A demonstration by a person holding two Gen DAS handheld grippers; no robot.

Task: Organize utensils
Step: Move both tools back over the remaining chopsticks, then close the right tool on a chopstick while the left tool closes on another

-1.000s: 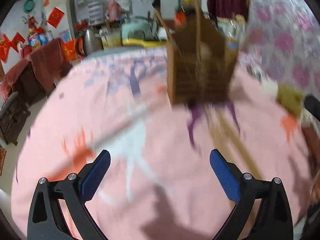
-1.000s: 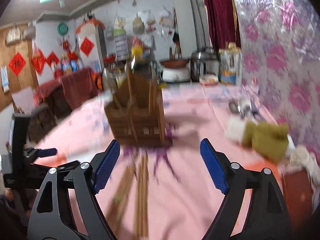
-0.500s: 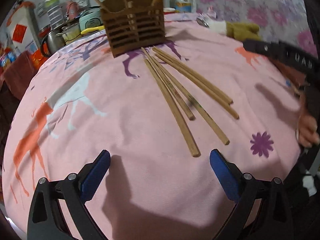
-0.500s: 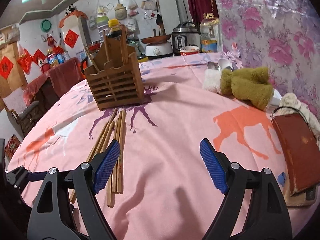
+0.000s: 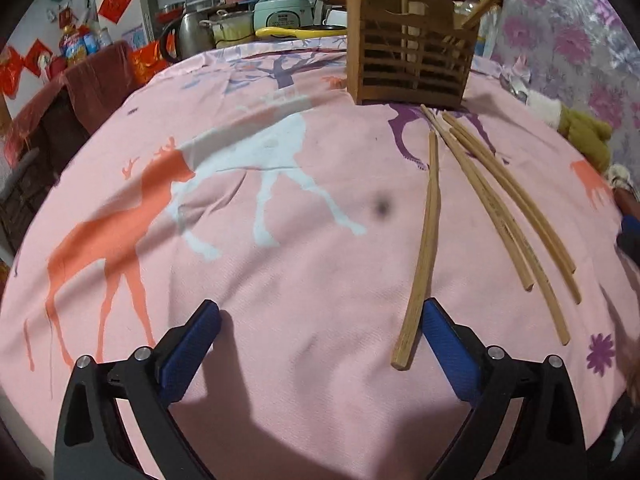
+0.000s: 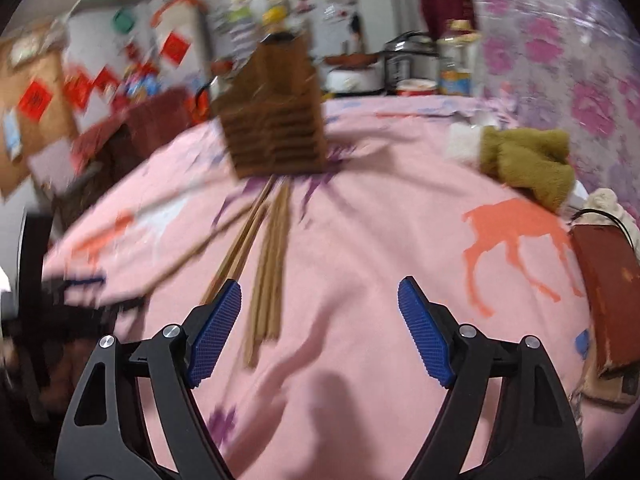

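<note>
Several wooden chopsticks (image 5: 496, 204) lie loose on the pink deer-print tablecloth (image 5: 280, 280), fanning out from a slatted wooden utensil holder (image 5: 408, 64) that has a few sticks standing in it. One pair of chopsticks (image 5: 424, 248) lies apart, its near end just inside the right finger of my left gripper (image 5: 320, 320), which is open and empty. My right gripper (image 6: 320, 300) is open with its jaws closing. The near ends of the chopsticks (image 6: 272, 256) lie between its fingers, close to the left pad (image 6: 216, 328), untouched. The holder (image 6: 276, 128) is blurred beyond.
An olive-green towel (image 6: 528, 164) and a red-brown book (image 6: 608, 292) lie at the table's right side. Pots, a kettle (image 5: 188, 36) and a rice cooker (image 5: 280, 12) crowd the far edge. A chair draped in red cloth (image 5: 92, 84) stands to the left.
Both grippers have come down closer to the cloth and the chopsticks. The left view has swung left, so the chopsticks now lie by its right finger. The right jaws stand slightly narrower.
</note>
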